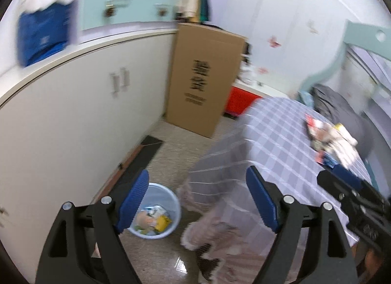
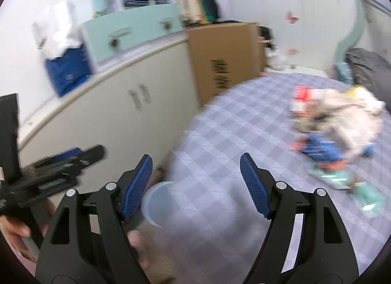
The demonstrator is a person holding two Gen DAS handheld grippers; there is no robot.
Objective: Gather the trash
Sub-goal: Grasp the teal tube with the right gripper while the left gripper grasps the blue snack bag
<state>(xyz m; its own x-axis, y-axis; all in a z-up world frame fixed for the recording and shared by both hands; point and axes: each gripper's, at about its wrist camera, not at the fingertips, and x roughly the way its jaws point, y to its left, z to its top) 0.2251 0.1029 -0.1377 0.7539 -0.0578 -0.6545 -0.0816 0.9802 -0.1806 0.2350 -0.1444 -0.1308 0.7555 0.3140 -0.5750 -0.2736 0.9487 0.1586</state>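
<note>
A pale blue bin (image 1: 168, 198) stands on the floor beside the bed, with wrappers and a yellow packet inside; its rim (image 2: 156, 193) shows blurred in the right wrist view. A heap of trash (image 2: 334, 122), packets and crumpled paper, lies on the checked bedspread (image 2: 220, 137); the same trash pile (image 1: 327, 134) appears at the right of the left wrist view. My left gripper (image 1: 196, 200) is open and empty, above the bin and the bed's corner. My right gripper (image 2: 195, 183) is open and empty over the bedspread, left of the pile. Its arm (image 1: 354, 193) crosses the left wrist view.
A white cabinet (image 1: 73, 112) runs along the left, with a blue bag (image 1: 41, 37) and a mint case (image 1: 122, 7) on top. A tall cardboard box (image 1: 205, 76) stands at the bed's far corner. A grey bundle (image 2: 366, 68) lies behind the pile. A hand (image 2: 22, 232) holds the left tool.
</note>
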